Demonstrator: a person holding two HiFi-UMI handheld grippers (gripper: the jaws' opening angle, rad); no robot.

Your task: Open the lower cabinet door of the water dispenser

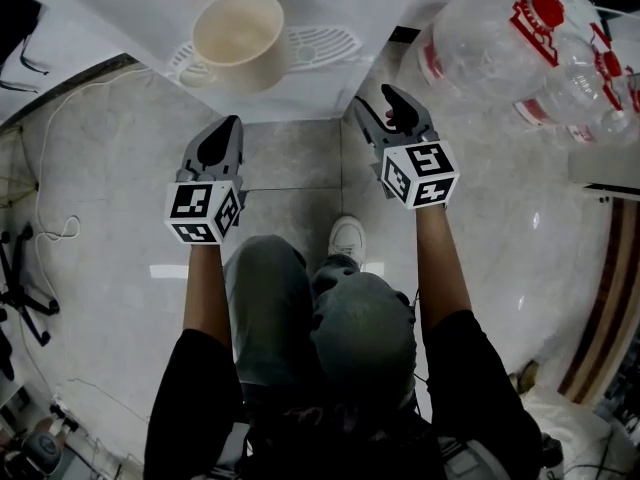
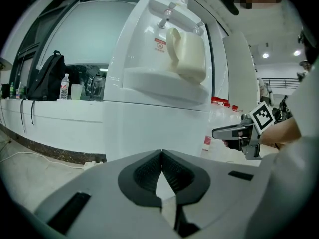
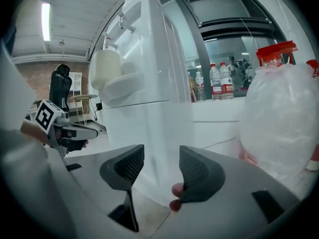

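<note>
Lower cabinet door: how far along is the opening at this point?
Nothing done: the lower cabinet door looks shut in both gripper views. In hand: the right gripper is open, aimed at the cabinet's front corner, gripping nothing; the left gripper is shut and empty. Remaining: catch the door's edge and swing it open.

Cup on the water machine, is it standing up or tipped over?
Standing up: the cup sits on the drip tray, mouth facing up.
</note>
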